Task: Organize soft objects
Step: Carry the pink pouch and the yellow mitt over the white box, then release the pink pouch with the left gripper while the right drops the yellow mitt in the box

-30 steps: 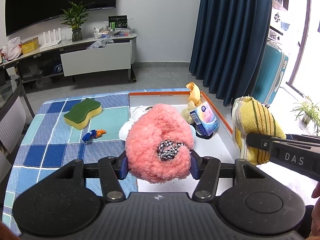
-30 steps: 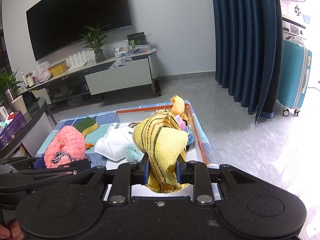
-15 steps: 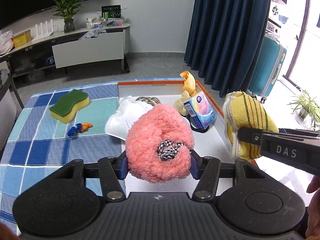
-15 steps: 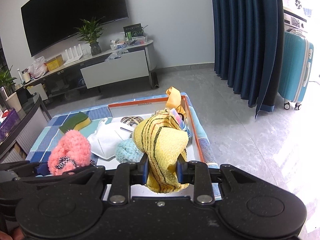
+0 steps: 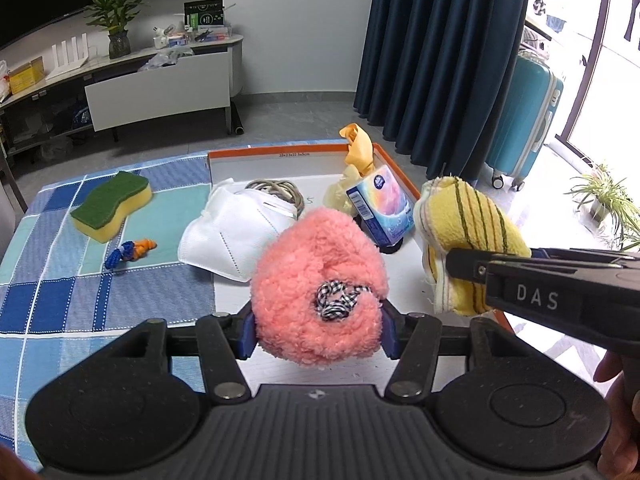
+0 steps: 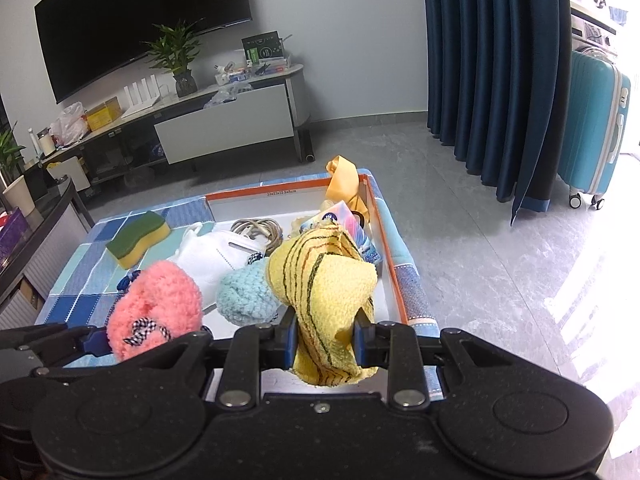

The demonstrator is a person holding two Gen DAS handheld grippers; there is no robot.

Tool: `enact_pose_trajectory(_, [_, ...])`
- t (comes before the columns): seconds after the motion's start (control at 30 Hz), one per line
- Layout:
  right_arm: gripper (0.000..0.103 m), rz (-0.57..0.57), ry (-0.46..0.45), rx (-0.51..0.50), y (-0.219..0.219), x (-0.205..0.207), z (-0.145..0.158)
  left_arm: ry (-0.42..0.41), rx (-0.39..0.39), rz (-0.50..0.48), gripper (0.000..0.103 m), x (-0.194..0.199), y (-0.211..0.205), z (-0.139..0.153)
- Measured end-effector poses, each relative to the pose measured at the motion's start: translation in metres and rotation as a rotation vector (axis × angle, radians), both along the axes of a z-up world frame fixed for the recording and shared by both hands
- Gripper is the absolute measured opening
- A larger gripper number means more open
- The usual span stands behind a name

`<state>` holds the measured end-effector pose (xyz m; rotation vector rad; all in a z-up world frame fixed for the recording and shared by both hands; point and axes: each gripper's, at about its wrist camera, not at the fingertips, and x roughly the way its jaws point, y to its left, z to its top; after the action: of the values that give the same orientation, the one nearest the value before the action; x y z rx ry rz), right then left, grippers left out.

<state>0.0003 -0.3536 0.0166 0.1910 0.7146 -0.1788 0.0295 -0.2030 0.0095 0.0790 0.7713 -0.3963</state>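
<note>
My left tongs (image 5: 316,322) clamp the pink fluffy slipper (image 5: 318,288); my right tongs (image 6: 325,342) pinch the yellow striped cloth (image 6: 324,292). Over the orange-rimmed tray (image 5: 396,168), I risk the cloth's loose folds slipping free.

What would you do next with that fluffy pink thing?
Probably lower the left hand-held gripper and let go: its fingers are shut on the pink fluffy ball, held above bare floor of the orange-rimmed box, where other soft items already lie.
</note>
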Motion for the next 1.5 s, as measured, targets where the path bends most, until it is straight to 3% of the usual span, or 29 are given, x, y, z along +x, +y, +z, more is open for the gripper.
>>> enact_pose_trajectory(0.57, [0.036,0.014,0.029,0.0,-0.003,0.013,-0.008,0.029,-0.003,-0.027,0.057,0.009,-0.008,-0.009])
enact_pose_trajectory(0.77, [0.036,0.014,0.012,0.003,-0.006,0.016,-0.001,0.016,-0.02,-0.019,0.057,0.013,-0.005,0.001])
enact_pose_trajectory(1.17, [0.036,0.024,-0.031,-0.006,-0.012,0.038,0.025,-0.011,-0.023,0.025,0.057,0.047,0.004,0.018])
enact_pose_trajectory(1.5, [0.036,0.035,-0.001,0.001,-0.012,0.042,0.015,0.001,-0.014,0.02,0.057,0.079,-0.001,0.02])
